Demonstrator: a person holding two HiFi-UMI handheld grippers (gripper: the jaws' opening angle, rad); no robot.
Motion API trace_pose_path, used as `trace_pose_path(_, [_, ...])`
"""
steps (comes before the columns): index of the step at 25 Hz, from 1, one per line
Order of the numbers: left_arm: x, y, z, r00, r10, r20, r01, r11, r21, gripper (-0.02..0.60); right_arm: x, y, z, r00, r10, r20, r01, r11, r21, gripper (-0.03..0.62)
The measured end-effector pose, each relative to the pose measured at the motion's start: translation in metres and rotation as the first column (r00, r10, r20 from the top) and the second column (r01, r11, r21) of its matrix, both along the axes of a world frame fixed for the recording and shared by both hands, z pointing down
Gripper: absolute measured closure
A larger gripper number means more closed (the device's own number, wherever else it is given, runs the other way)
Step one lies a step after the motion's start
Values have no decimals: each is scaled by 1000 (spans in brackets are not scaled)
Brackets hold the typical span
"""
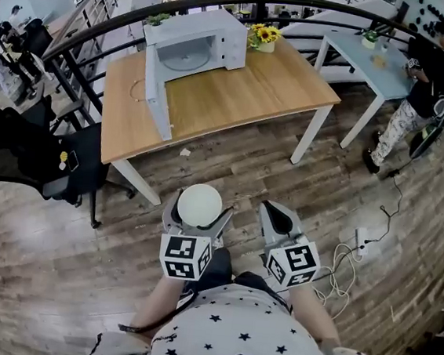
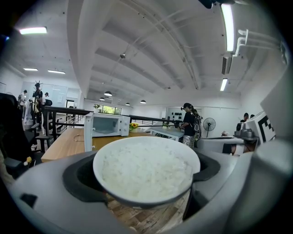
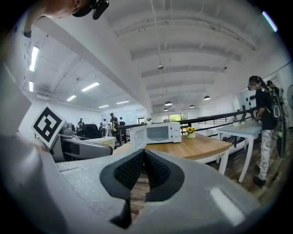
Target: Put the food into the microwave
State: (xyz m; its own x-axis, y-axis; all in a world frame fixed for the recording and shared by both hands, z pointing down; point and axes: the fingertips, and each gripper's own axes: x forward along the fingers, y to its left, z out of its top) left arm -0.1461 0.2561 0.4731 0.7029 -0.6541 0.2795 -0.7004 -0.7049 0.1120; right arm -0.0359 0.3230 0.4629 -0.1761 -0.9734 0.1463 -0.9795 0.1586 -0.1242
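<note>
My left claw (image 1: 199,216) is spread wide and pinches a white bowl of rice (image 2: 146,170) by its sides, held level above the wooden floor. My right claw (image 1: 280,218), at its 3 o'clock, is pressed together on nothing. The microwave (image 1: 198,46) stands on the bench (image 1: 246,96) at 12 o'clock, door (image 1: 157,87) open, well apart from the bowl.

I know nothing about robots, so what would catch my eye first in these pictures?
A round white bowl of white rice sits clamped in the left gripper, close to the person's body. Ahead, a white microwave oven stands on the light wooden table with its door wide open. The right gripper is shut and empty.
</note>
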Motion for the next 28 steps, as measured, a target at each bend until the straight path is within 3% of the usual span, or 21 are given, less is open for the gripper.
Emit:
trace_pose_path(12, [34, -60, 7, 1000, -3, -2, 3, 1000, -6, 61, 35, -56, 10, 1000, 3, 1, -3, 1000, -22, 588])
trace_pose_path(28, [99, -235, -5, 1000, 24, 1, -24, 1000, -19, 60, 103, -227, -11, 999, 29, -18, -30, 999, -40, 588])
